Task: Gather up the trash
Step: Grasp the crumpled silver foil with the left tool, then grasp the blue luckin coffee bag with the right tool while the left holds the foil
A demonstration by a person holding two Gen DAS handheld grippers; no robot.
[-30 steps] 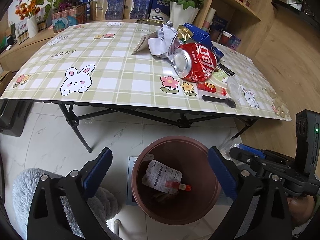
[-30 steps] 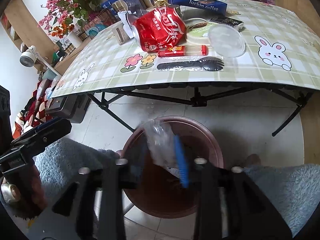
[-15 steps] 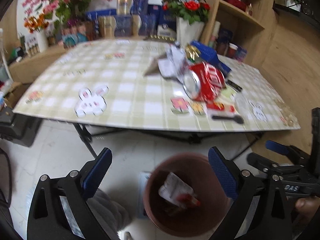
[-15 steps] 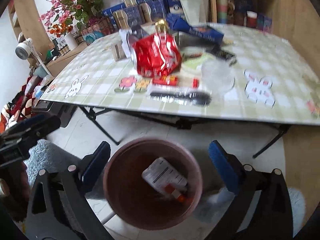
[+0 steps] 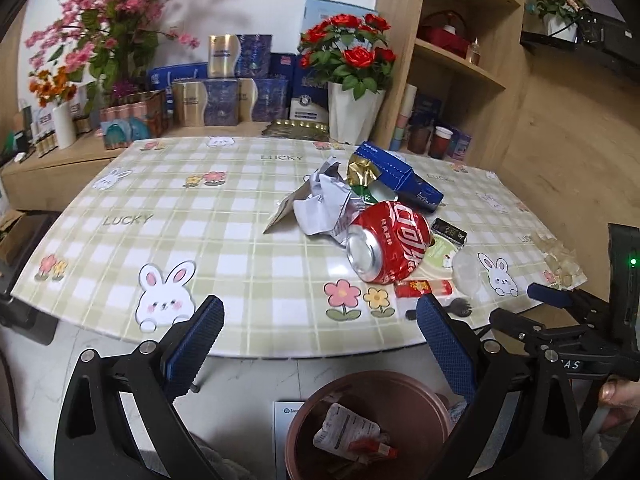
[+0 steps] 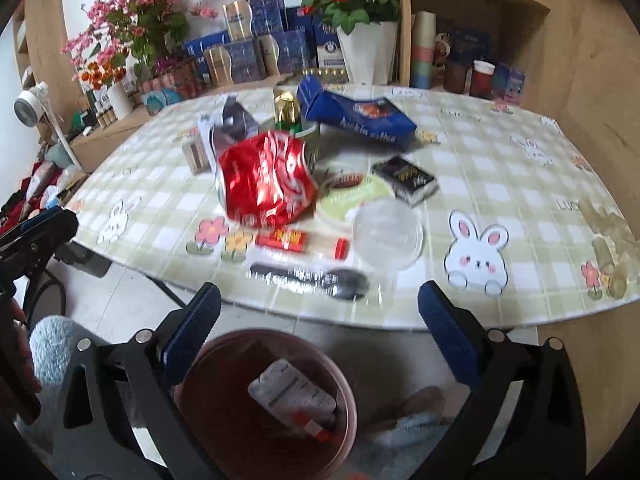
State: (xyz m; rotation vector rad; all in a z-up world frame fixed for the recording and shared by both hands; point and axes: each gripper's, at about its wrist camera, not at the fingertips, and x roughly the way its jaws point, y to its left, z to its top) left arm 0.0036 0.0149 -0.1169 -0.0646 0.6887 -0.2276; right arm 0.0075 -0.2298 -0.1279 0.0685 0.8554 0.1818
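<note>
One crushed red can (image 5: 390,247) lies on the checked table (image 5: 224,240). Just beside the can sit one crumpled white paper (image 5: 324,208), one blue carton (image 5: 396,178), one clear round lid (image 6: 387,234) and one black plastic spoon (image 6: 316,278). Below the table's near edge stands one round brown bin (image 5: 360,392) with one flat pouch (image 5: 346,432) inside. The left gripper (image 5: 316,354) and right gripper (image 6: 320,338) are both spread wide and hold nothing.

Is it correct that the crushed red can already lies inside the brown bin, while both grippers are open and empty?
Not quite. The crushed red can lies on the table, as the left wrist view shows; the brown bin holds a white pouch. The left gripper and right gripper are open and empty.
</note>
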